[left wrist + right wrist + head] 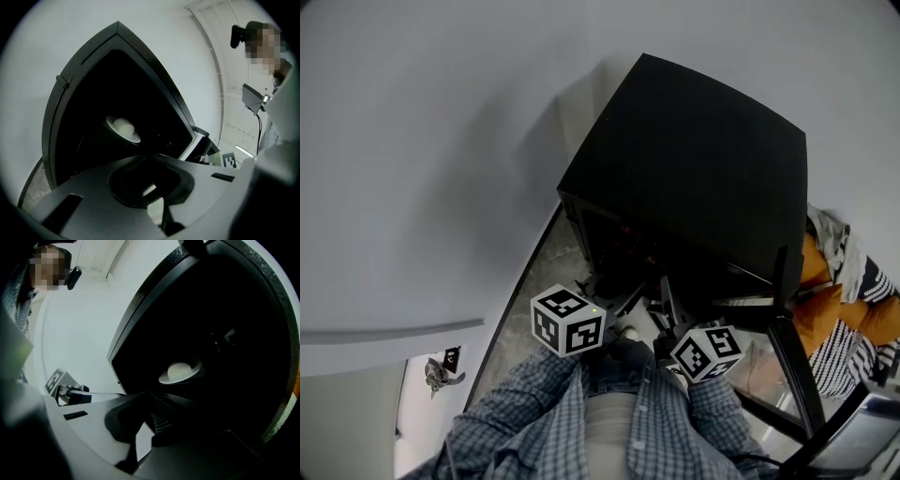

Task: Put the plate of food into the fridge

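Fridge: black, seen open beside a white wall.
Plate: placed inside the fridge, 1 pale round food piece carried on it.
Left gripper: held before the opening, fingers drawn together, nothing gripped.
Right gripper: held alongside, fingers pressed together, nothing gripped.

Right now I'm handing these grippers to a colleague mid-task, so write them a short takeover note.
Left gripper: shut, empty, facing the open black box-shaped fridge.
Right gripper: shut, empty, alongside it.
White round plate with a pale rounded lump of food: inside the fridge, clear of both grippers.
Done: plate is in.
Left: probably only closing the fridge.
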The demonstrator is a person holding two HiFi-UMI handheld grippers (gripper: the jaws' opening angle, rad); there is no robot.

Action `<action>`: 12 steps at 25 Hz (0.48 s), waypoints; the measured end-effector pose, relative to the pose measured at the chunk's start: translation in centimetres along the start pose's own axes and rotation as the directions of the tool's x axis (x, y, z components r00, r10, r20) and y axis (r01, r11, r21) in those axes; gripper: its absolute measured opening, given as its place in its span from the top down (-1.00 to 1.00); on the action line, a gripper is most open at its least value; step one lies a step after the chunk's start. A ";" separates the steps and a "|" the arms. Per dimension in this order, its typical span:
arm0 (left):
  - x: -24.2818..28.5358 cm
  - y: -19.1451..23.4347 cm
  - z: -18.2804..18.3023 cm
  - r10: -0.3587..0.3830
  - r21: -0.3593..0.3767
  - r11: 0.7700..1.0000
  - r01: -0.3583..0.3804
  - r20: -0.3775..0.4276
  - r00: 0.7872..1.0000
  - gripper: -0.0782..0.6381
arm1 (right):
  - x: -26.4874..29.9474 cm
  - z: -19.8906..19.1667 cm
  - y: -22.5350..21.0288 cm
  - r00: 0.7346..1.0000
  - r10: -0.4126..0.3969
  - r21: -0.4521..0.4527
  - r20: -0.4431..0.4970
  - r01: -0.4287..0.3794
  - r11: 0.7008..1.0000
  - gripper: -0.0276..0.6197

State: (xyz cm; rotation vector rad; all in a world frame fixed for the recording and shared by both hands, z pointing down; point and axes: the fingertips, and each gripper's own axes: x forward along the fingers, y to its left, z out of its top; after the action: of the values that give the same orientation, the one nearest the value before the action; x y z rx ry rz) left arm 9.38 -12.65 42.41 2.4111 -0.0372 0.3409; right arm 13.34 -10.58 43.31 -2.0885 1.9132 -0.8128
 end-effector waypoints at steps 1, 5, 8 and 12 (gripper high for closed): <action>0.0 0.1 -0.2 0.018 0.025 1.000 -0.018 -0.006 1.000 0.76 | -0.2 0.1 0.0 1.000 -0.001 -0.007 0.001 0.001 1.000 0.90; 0.1 0.1 -0.5 0.067 0.099 0.993 -0.065 -0.018 0.998 0.76 | -0.7 0.2 0.3 1.000 0.007 -0.086 -0.009 -0.008 0.996 0.90; 0.0 0.2 0.2 0.079 0.086 0.993 -0.079 0.009 0.997 0.76 | -0.9 0.1 0.2 1.000 0.006 -0.108 -0.014 -0.007 0.994 0.90; 0.1 0.1 0.3 0.074 0.082 0.994 -0.075 0.006 0.997 0.76 | -1.0 0.1 0.2 1.000 0.017 -0.097 -0.013 -0.019 0.995 0.90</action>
State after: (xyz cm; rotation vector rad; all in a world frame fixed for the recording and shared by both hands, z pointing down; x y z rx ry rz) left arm 9.53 -12.95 42.27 2.4957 -0.1168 0.3799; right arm 13.17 -9.62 42.88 -2.1224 2.0136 -0.7444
